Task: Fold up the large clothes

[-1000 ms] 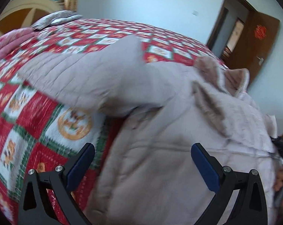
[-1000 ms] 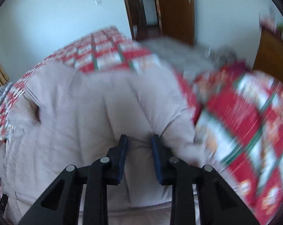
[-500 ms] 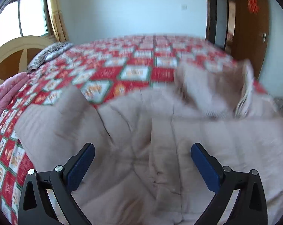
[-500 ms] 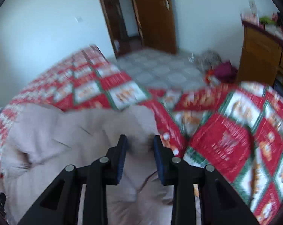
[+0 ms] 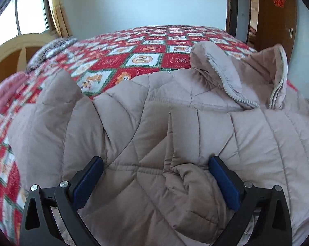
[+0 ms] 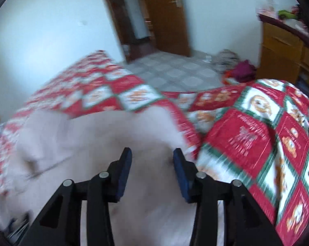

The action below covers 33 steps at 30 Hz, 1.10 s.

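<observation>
A beige quilted jacket (image 5: pixel 175 106) lies spread on a bed with a red, white and green patterned bedspread (image 5: pixel 146 47). Its zippered collar (image 5: pixel 246 75) stands up at the far right. One sleeve (image 5: pixel 187 184) lies folded across the body. My left gripper (image 5: pixel 155 161) hangs open just above that sleeve, a finger on either side of it. In the blurred right wrist view the jacket (image 6: pixel 93 143) fills the lower left beside the bedspread (image 6: pixel 246 135). My right gripper (image 6: pixel 152 151) is above it, its jaws opening, and no fabric is pinched between the pads.
A curved wooden headboard (image 5: pixel 17 51), a striped pillow (image 5: pixel 52 47) and a pink blanket (image 5: pixel 2 94) are at the far left. A brown door (image 5: pixel 277 14) is at the right. Tiled floor (image 6: pixel 175 71), a pile of clothes (image 6: pixel 242 69) and a wooden dresser (image 6: pixel 281 47) lie past the bed.
The left gripper swung from the jacket's left edge to over its middle, still open. The right gripper's nearly closed jaws parted from the jacket fabric and it rose a little.
</observation>
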Motion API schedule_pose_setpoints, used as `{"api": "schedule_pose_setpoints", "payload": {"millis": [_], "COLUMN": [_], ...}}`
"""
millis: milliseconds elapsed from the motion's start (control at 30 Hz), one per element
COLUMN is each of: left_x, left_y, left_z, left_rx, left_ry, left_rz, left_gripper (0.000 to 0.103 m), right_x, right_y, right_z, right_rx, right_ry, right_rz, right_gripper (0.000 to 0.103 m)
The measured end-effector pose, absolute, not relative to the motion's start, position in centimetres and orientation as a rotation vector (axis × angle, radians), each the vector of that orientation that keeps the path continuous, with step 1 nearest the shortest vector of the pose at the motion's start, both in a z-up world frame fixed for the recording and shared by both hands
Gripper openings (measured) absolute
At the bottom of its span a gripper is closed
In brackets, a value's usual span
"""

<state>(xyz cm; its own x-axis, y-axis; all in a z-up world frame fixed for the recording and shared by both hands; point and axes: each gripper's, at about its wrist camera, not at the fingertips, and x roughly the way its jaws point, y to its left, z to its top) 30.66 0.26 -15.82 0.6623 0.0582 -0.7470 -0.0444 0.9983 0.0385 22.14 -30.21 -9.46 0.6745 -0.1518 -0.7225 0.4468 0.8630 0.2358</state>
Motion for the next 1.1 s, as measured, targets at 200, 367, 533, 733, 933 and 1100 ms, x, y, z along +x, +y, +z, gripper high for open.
{"api": "schedule_pose_setpoints", "payload": {"millis": [200,367,533,733,933,1100], "left_x": [28.2,25.0,25.7,29.3,31.9,32.1], "left_y": [3.2,13.4,27.1,35.7,35.8,34.1], "left_z": [-13.2,-9.5,-10.2,-13.7,-16.3,-16.2], "left_rx": [-0.068,-0.203,-0.358,-0.562,-0.622,-0.486], "left_ry": [0.851,0.741,0.719,0.772,0.829,0.797], "left_rz": [-0.013,0.081,0.427,0.498,0.494,0.466], "left_gripper": [0.102,0.102,0.102,0.097,0.077,0.027], "right_x": [22.0,22.5,22.5,21.8,21.8,21.9], "right_y": [-23.4,-22.6,-22.7,-21.8,-22.0,-22.0], "right_z": [-13.7,-15.0,-15.1,-14.8,-14.9,-15.1], "right_rx": [0.172,0.083,0.092,0.07,0.079,0.079], "right_ry": [0.868,0.856,0.849,0.851,0.847,0.845], "right_rz": [-0.227,-0.26,-0.254,-0.257,-0.246,-0.246], "right_gripper": [0.062,0.072,0.074,0.076,0.078,0.079]}}
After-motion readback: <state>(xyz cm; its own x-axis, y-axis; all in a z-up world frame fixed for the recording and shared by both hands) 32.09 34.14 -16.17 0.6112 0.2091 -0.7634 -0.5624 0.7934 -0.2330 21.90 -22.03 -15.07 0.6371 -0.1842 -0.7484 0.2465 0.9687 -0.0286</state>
